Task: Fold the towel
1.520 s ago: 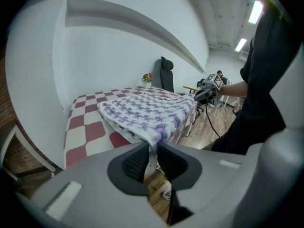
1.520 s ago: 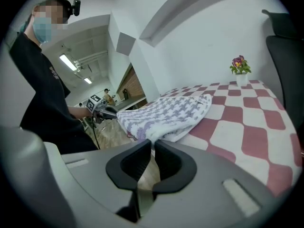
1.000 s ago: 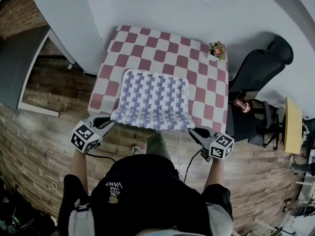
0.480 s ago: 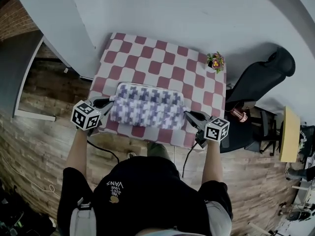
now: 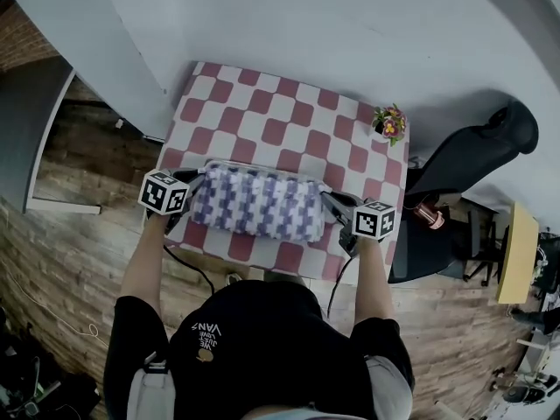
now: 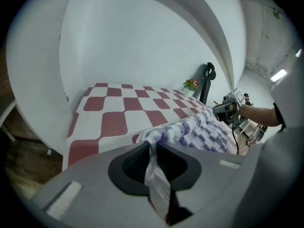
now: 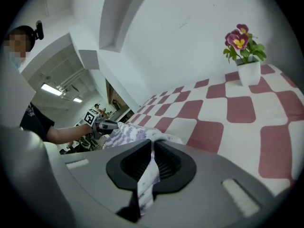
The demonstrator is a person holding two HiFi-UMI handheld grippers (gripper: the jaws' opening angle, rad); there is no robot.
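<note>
Pinching towel [image 5: 256, 204] w/ left gripper [image 5: 194, 182] & right gripper [image 5: 329, 201].

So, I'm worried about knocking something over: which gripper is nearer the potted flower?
The right gripper, shut on the towel at the end nearer the potted flower; the left gripper grips the opposite end.

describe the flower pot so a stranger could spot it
Find the table with the red and white checked cloth. On its far right corner stands a small white flower pot with pink and yellow blooms. It is the only upright thing; the purple towel lies near the front edge.
</note>
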